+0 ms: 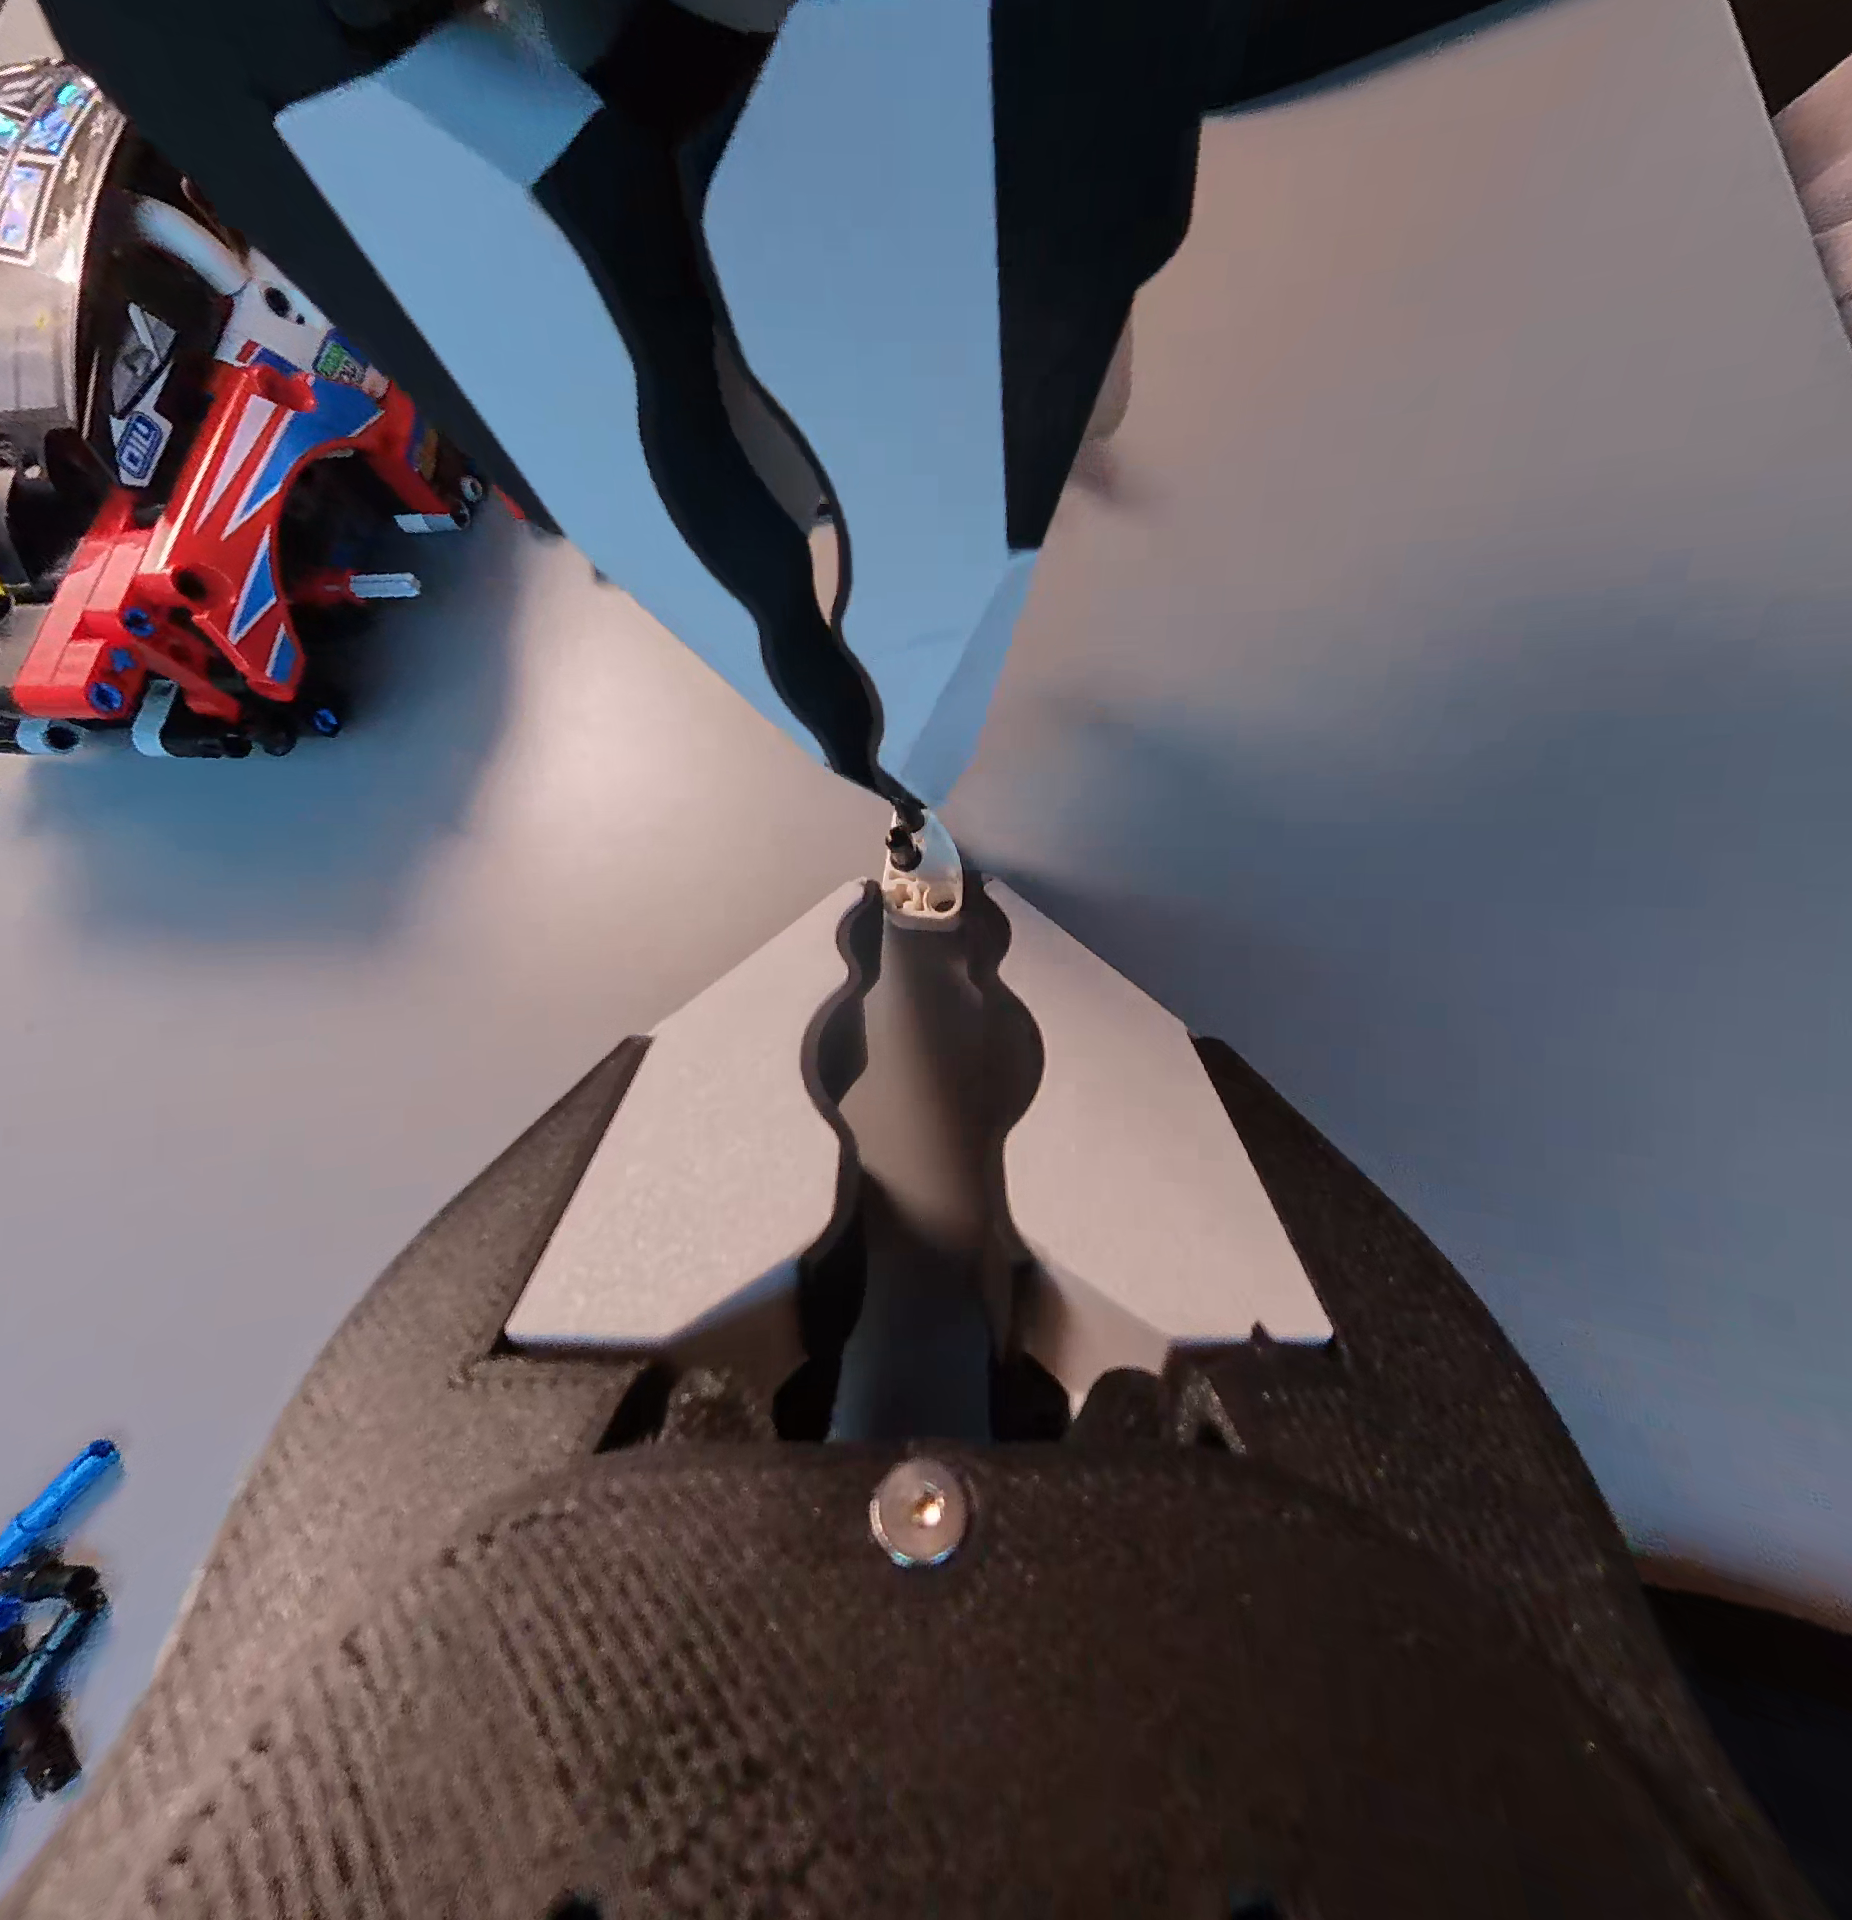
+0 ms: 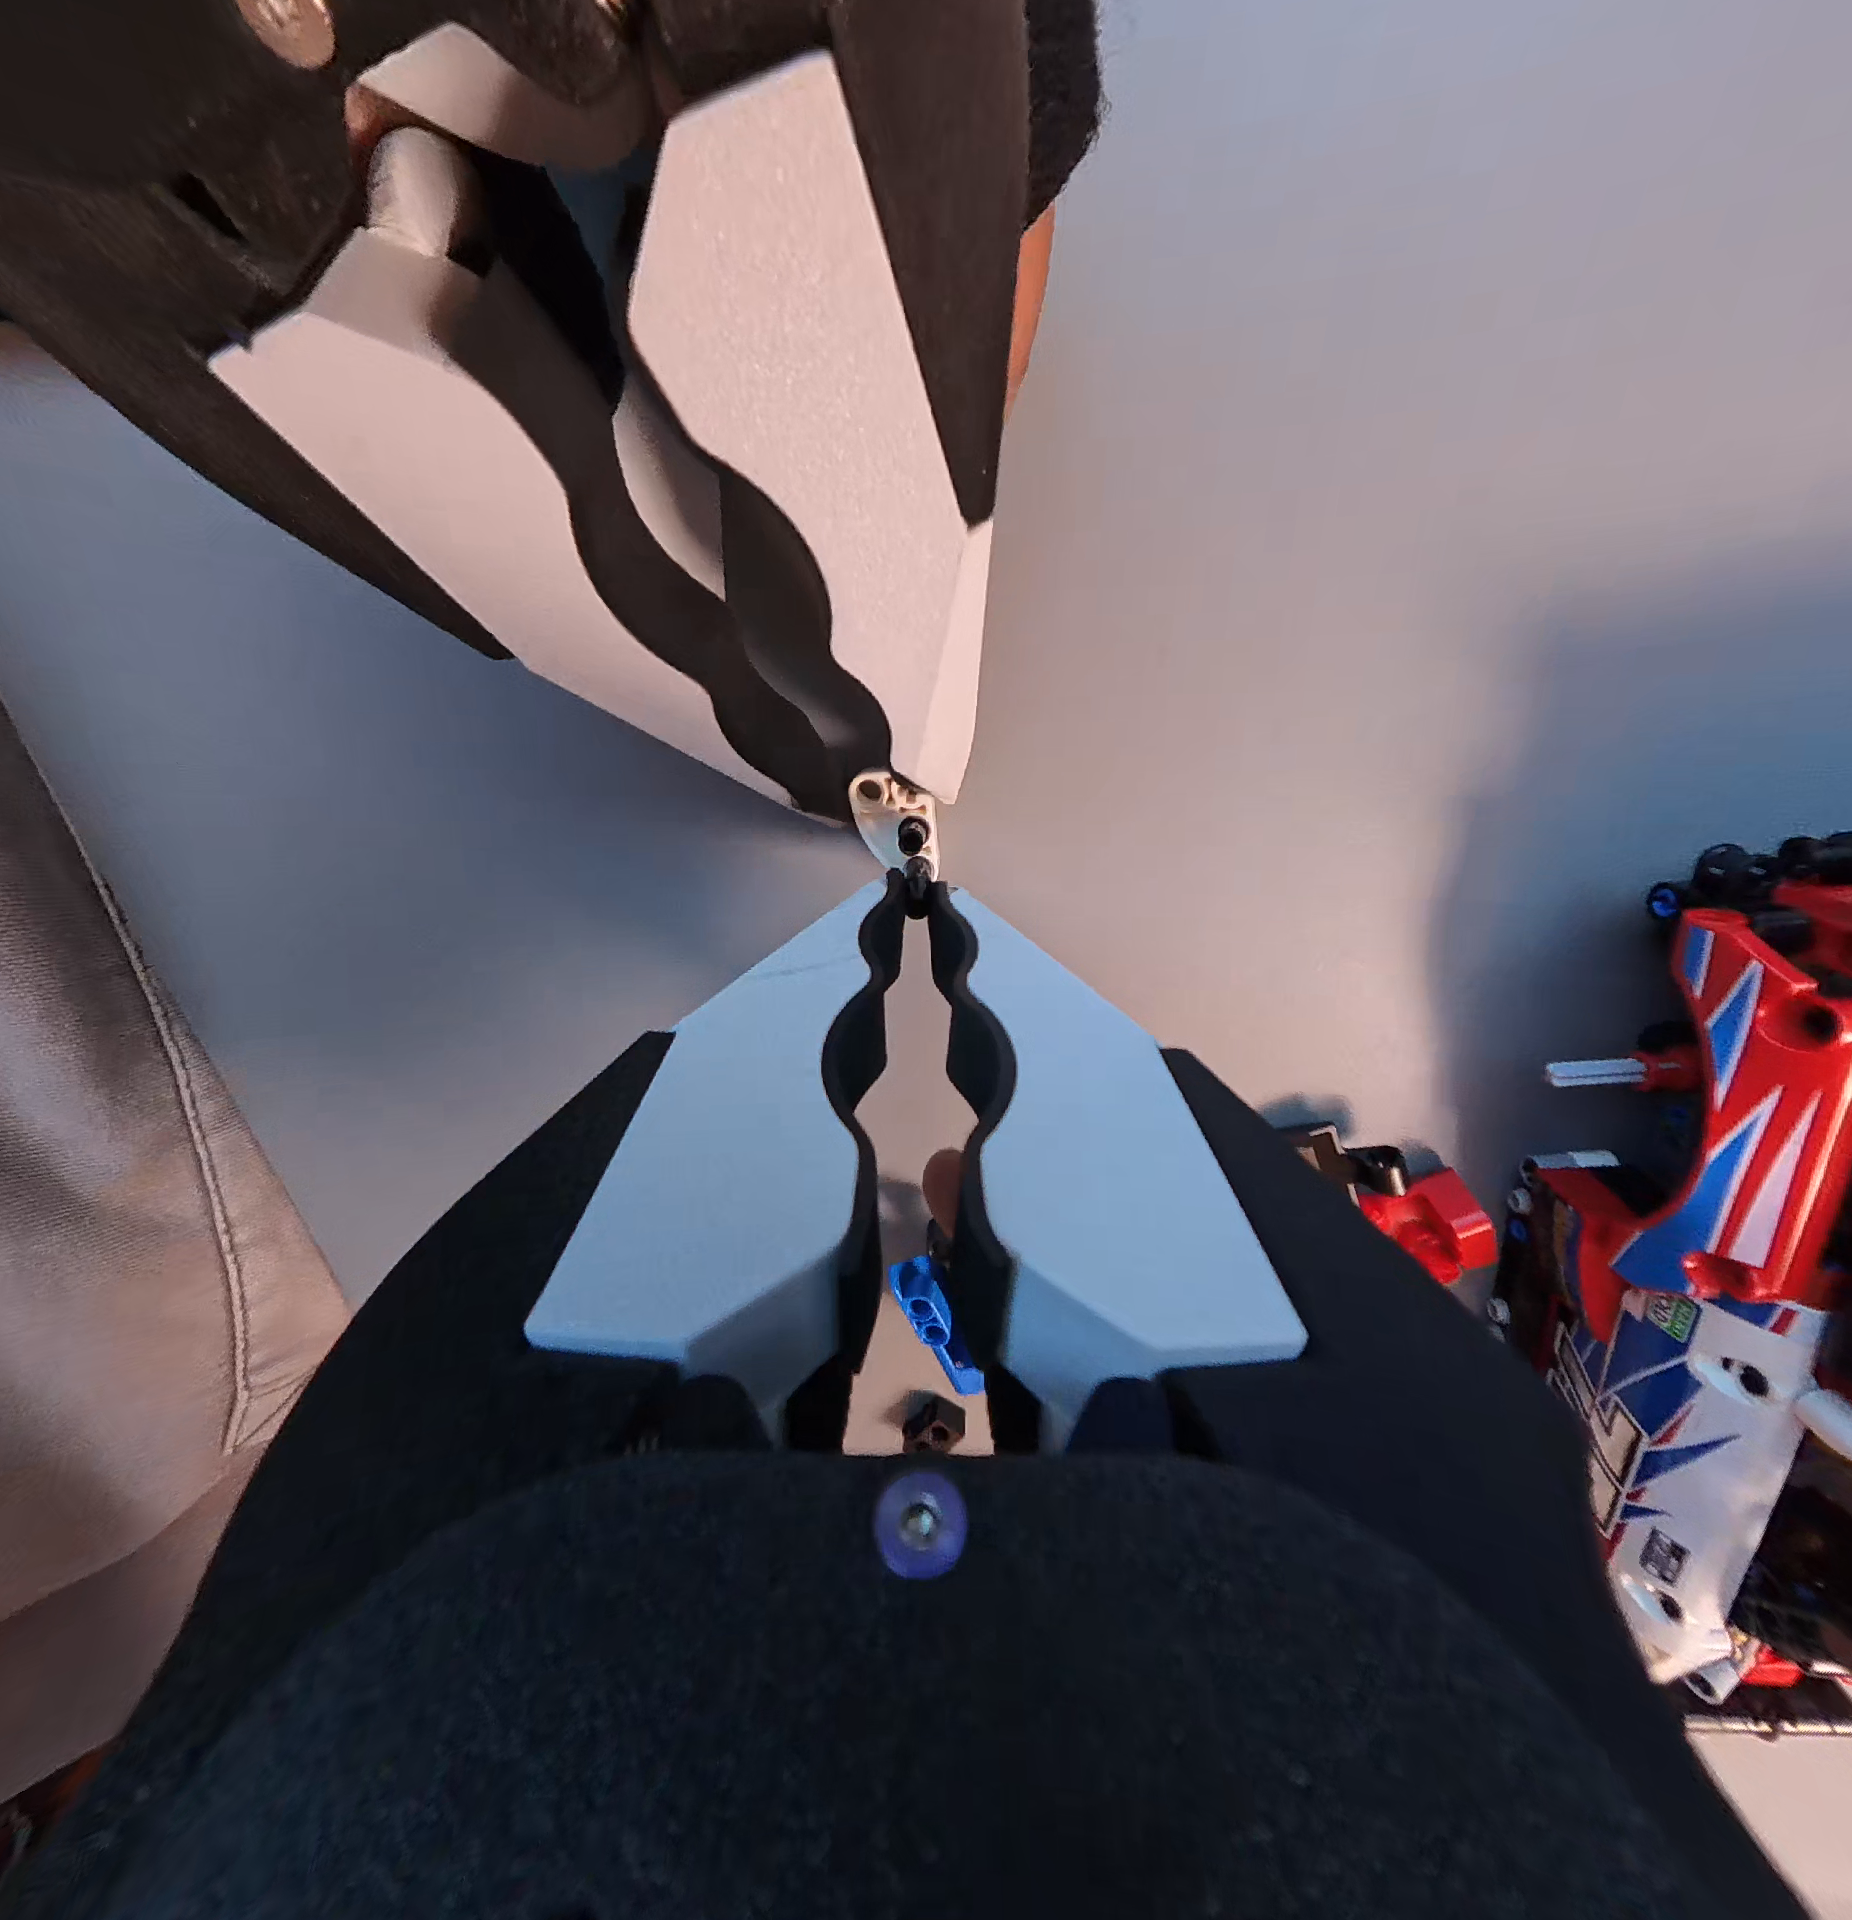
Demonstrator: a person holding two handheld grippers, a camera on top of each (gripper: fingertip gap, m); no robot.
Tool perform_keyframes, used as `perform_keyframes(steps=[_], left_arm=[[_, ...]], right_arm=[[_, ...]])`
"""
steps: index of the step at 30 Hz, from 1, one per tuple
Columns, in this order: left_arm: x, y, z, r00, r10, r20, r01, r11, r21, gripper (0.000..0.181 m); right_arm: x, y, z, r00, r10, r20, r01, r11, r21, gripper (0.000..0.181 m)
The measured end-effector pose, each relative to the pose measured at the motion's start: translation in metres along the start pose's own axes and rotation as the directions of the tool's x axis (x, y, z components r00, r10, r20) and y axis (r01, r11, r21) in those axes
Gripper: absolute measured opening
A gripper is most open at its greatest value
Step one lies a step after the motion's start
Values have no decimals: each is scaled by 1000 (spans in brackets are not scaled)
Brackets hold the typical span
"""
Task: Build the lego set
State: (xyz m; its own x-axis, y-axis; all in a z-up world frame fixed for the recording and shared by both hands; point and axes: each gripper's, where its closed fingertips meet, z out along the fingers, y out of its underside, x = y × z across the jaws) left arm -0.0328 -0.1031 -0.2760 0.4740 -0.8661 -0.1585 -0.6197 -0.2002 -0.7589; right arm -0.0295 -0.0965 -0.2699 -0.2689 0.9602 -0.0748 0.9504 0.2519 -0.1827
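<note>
the left gripper [image 1: 924,883] has its fingers pinching a small white lego piece [image 1: 927,868] in the air above the desk [image 1: 1421,831], and the right gripper [image 2: 914,883] meets it tip to tip, fingers pinching a black pin [image 2: 916,871] at one of its holes. both holds are tiny, so a skewed push could twist the piece loose or flick the pin down among the loose blue parts [image 2: 932,1320]. the red and blue lego car [image 2: 1753,1247] sits well apart.

The left claw [image 1: 924,896] pinches a small white lego piece [image 1: 927,883], tip to tip with the right claw [image 1: 894,795] gripping a black pin [image 1: 904,836].
</note>
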Motion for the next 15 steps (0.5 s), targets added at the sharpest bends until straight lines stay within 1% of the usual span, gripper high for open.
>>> perform_keyframes(steps=[10, 15], left_arm=[[1, 0, 1, 1000, -1, 11, 1, 1000, -5, 13], [2, -1, 1, 1000, -10, 3, 10, 1000, -4, 14]], right_arm=[[0, 0, 0, 997, -75, -12, 73, 991, -115, 1], [-1, 1, 0, 993, -110, 38, 115, 977, -181, 0]])
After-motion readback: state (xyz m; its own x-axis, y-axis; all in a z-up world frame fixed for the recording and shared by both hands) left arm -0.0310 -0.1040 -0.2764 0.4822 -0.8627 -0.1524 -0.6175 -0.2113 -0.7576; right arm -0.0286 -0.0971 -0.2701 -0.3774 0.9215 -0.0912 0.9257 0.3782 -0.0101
